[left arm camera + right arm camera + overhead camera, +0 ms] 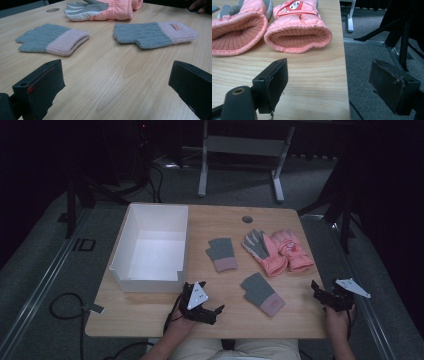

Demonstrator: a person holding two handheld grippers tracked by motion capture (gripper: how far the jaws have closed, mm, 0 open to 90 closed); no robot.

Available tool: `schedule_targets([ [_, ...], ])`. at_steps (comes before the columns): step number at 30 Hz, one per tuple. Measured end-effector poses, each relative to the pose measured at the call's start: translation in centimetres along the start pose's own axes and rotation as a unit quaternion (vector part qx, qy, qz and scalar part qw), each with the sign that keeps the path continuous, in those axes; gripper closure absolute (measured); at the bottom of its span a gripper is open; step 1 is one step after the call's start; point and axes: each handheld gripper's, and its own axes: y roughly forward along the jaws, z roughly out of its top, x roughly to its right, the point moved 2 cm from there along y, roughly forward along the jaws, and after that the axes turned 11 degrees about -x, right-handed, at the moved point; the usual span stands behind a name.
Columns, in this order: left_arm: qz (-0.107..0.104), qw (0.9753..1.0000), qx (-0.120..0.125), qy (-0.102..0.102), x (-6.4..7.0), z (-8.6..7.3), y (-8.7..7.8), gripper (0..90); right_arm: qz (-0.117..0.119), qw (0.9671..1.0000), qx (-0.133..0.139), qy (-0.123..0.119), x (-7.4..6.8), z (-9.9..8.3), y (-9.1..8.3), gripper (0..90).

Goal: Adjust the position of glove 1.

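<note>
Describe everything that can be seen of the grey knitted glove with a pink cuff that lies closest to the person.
The grey knitted glove with a pink cuff lies flat on the light wooden table, near its front edge, cuff toward the person. It looks like soft ribbed wool: short grey finger part, small thumb stub, and a pink cuff bearing a small pink label. Nothing touches it; both grippers are apart from it.

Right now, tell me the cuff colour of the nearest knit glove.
Pink, on the grey knit glove; clearest in the left gripper view.
</note>
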Motion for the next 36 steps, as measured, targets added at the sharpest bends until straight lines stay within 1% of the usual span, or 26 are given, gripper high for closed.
schedule_targets([
  [5,0.0,1.0,0.0,0.002,0.1,0.0,0.0,0.0,-0.005,1.0,-0.004,-0.005,-0.1,0.0,0.0,15.7],
  [6,0.001,1.0,0.0,0.002,0.1,0.0,0.0,0.0,0.002,0.9999,-0.01,-0.004,-0.1,0.0,0.1,15.6],
  [9,0.001,1.0,-0.004,0.003,0.1,0.0,0.1,0.0,0.008,0.9999,-0.011,-0.002,-0.1,0.0,0.1,15.5],
  [11,0.004,1.0,-0.002,0.003,0.1,0.0,0.1,0.0,0.006,0.9999,-0.013,0.003,-0.1,0.0,0.1,15.3],
  [15,0.004,1.0,-0.003,0.004,0.2,0.0,0.1,0.0,0.001,0.9999,-0.014,-0.003,-0.2,0.0,0.1,15.2],
  [16,0.004,1.0,-0.003,0.004,0.2,0.0,0.1,0.0,0.009,0.9997,-0.023,-0.007,-0.3,0.1,0.2,13.0],
  [17,0.004,1.0,-0.003,0.005,0.2,0.0,0.1,0.0,0.009,0.9997,-0.023,-0.007,-0.3,0.1,0.2,13.0],
  [18,0.005,1.0,-0.002,0.005,0.2,0.0,0.1,0.0,0.026,0.999,-0.036,-0.006,-0.3,0.2,0.4,12.7],
  [19,0.006,1.0,-0.002,0.006,0.2,0.0,0.1,0.0,0.026,0.999,-0.036,-0.006,-0.3,0.2,0.4,12.7],
  [20,0.006,1.0,-0.002,0.007,0.2,0.0,0.1,0.0,0.034,0.9988,-0.034,-0.001,-0.3,0.3,0.3,12.6],
  [21,0.006,0.9999,-0.002,0.008,0.2,0.0,0.1,0.0,0.034,0.9988,-0.034,-0.001,-0.3,0.3,0.3,12.6],
  [23,0.009,0.9999,-0.003,0.008,0.2,0.0,0.1,0.0,0.043,0.9983,-0.038,0.009,-0.1,0.6,0.3,12.6],
  [24,0.009,0.9999,-0.003,0.008,0.2,0.0,0.1,0.0,0.043,0.9983,-0.038,0.009,-0.1,0.6,0.3,12.6],
  [25,0.009,0.9999,-0.003,0.008,0.3,0.0,0.1,0.0,0.051,0.9973,-0.05,0.019,0.1,1.0,0.3,12.1],
  [26,0.009,0.9999,-0.003,0.008,0.3,0.0,0.1,0.0,0.05,0.9972,-0.053,0.018,0.1,1.2,0.3,12.1],
  [28,0.009,0.9999,-0.005,0.01,0.3,0.1,0.1,0.0,0.041,0.9972,-0.061,0.013,0.1,1.5,0.3,12.0],
  [30,0.007,0.9999,-0.005,0.01,0.3,0.1,0.1,0.0,0.043,0.9973,-0.056,0.023,0.3,1.9,0.1,12.5],
  [31,0.007,0.9999,-0.005,0.01,0.3,0.1,0.1,0.0,0.043,0.9973,-0.056,0.023,0.3,1.9,0.1,12.5],
  [32,0.006,0.9999,-0.004,0.009,0.2,0.1,0.1,0.0,0.043,0.997,-0.057,0.03,0.3,2.1,0.1,12.7],
  [34,0.006,1.0,-0.003,0.006,0.2,0.1,0.1,0.0,0.036,0.9971,-0.056,0.036,0.1,2.9,-0.2,14.1],
  [35,0.006,1.0,-0.003,0.006,0.2,0.1,0.1,0.0,0.036,0.9971,-0.056,0.036,0.1,2.9,-0.2,14.1],
  [36,0.006,1.0,-0.003,0.007,0.2,0.1,0.1,0.0,0.052,0.9945,-0.082,0.04,-0.1,3.4,-0.1,14.2],
])
